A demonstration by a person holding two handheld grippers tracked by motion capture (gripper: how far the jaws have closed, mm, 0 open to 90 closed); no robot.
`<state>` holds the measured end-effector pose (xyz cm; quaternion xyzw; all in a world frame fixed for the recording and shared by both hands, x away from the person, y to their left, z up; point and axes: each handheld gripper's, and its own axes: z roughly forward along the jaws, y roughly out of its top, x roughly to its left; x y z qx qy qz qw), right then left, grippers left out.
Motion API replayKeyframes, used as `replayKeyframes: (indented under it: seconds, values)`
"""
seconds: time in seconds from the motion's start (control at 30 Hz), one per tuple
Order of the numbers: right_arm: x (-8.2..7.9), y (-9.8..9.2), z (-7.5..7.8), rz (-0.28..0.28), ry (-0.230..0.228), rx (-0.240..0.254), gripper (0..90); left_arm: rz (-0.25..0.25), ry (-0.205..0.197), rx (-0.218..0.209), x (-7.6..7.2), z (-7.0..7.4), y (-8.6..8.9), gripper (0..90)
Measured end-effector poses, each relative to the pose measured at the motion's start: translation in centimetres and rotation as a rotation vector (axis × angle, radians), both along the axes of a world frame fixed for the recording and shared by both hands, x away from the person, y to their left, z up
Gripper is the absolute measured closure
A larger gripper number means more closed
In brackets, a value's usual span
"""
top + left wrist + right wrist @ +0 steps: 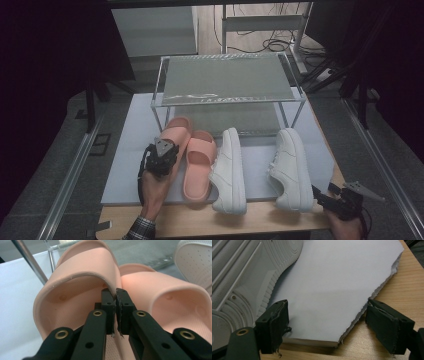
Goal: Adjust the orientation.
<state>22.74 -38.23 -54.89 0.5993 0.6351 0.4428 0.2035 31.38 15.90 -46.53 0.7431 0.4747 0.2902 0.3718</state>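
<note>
Pink slide sandals, a pair, lie side by side on the white mat (pixel 125 165) in front of the two-tier shoe rack (pixel 227 80). The left pink slide (pixel 172 132) is pinched at the rim of its strap by the left gripper (pixel 159 159), whose jaws are clamped together on that thin edge, as the left gripper view shows. The right pink slide (pixel 199 167) lies just beside it, touching. The work looks barely begun: if the shoes are meant for the rack, none is there yet. Both shelves of the rack look bare. Two white sneakers, one (pixel 228 172) near the slides and one (pixel 291 167) farther right, wait on the mat. The right gripper (pixel 327 200) hangs released, jaws wide apart, over the mat's corner and the wooden worktop (pixel 250 222).
</note>
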Motion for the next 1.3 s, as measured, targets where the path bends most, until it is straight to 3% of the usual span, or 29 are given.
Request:
replayKeyframes:
  seconds: [0.3, 0.5, 0.67, 0.9, 1.3]
  values:
    - [0.0, 0.0, 0.0, -0.001, 0.001, -0.001, 18.9, 0.010, -0.009, -0.005, 2.0, 0.1, -1.0, 85.9]
    - [0.0, 0.0, 0.0, -0.001, 0.001, -0.001, 18.9, 0.027, -0.024, 0.029, 3.4, -0.1, -1.7, 86.0]
    - [0.0, 0.0, 0.0, 0.000, 0.001, -0.002, 18.8, 0.029, -0.009, 0.010, 4.8, -0.3, -1.8, 86.0]
    - [0.1, 0.0, 0.0, 0.003, 0.000, -0.005, 18.8, 0.046, -0.009, 0.036, 6.6, -0.8, -2.5, 86.0]
    - [0.1, 0.0, 0.0, 0.004, 0.002, -0.007, 18.6, 0.030, 0.050, 0.014, 8.1, -0.8, -2.6, 85.1]
